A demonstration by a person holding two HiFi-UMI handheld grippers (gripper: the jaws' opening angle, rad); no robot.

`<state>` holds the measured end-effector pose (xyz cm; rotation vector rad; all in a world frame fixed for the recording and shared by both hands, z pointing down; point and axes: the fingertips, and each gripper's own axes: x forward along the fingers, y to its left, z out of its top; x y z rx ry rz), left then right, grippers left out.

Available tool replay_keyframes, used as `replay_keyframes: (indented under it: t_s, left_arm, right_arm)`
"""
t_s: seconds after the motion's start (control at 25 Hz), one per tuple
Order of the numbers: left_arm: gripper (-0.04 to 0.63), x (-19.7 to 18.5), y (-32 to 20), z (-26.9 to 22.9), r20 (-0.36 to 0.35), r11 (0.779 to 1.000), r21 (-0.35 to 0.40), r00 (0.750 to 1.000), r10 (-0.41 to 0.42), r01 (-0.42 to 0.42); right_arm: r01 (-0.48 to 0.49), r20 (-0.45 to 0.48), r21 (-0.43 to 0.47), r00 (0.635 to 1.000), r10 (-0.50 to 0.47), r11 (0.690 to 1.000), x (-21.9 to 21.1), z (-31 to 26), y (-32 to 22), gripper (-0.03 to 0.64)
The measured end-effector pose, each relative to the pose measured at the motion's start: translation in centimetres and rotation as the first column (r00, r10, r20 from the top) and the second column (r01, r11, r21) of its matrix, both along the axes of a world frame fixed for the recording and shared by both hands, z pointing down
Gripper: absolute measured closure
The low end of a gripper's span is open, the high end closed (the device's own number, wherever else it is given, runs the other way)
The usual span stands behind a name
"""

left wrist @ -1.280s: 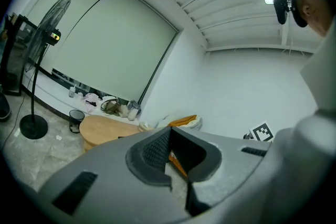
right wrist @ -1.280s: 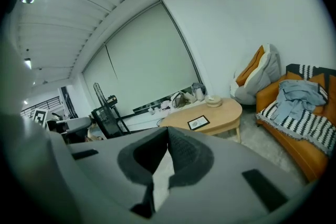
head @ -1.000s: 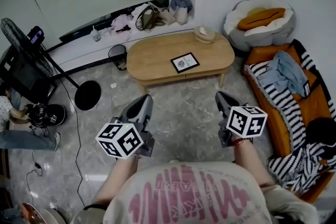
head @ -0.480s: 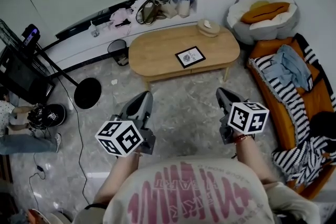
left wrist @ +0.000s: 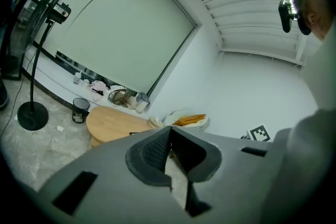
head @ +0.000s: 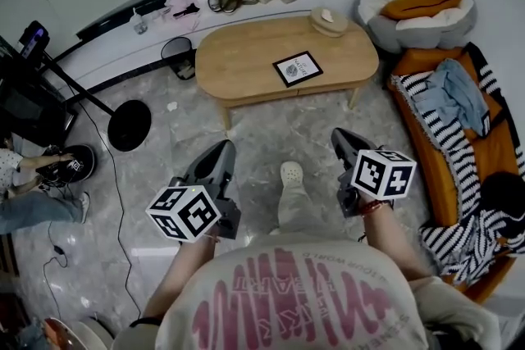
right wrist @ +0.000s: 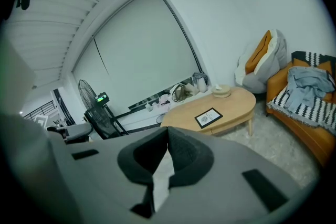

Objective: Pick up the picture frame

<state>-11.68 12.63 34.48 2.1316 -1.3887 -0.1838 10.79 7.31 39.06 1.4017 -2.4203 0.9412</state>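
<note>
The black picture frame [head: 298,68] with a white print lies flat on the right half of the oval wooden table [head: 246,61]. The right gripper view shows the picture frame [right wrist: 209,117] on the table [right wrist: 236,102] well ahead. My left gripper [head: 220,153] and right gripper [head: 340,137] hover over the marble floor, short of the table, both pointing toward it. The left gripper [left wrist: 169,131] has its jaw tips together with nothing between them. The right gripper [right wrist: 168,131] is likewise shut and empty. Neither touches the frame.
A round woven object [head: 328,20] sits at the table's far right end. An orange sofa [head: 459,176] with striped cloth stands right, a cushion seat [head: 414,12] behind it. A fan base [head: 130,125] and bin [head: 176,55] stand left. My shoe [head: 290,174] is between the grippers.
The table and frame have drawn nearer in the head view. A leg and shoe have stepped forward into sight between the grippers. Both grippers stay shut.
</note>
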Motion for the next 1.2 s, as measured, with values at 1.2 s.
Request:
replay_keyframes:
  t_s: [1.2]
  left_arm:
    - [0.592,-3.6,-30.9,-1.5,-0.008,0.979,0.033,0.979,-0.202,0.202]
  right_arm:
    - [0.193,0.051,0.007,0.98,-0.194,0.981,-4.4,-0.8,-35.5,0.611]
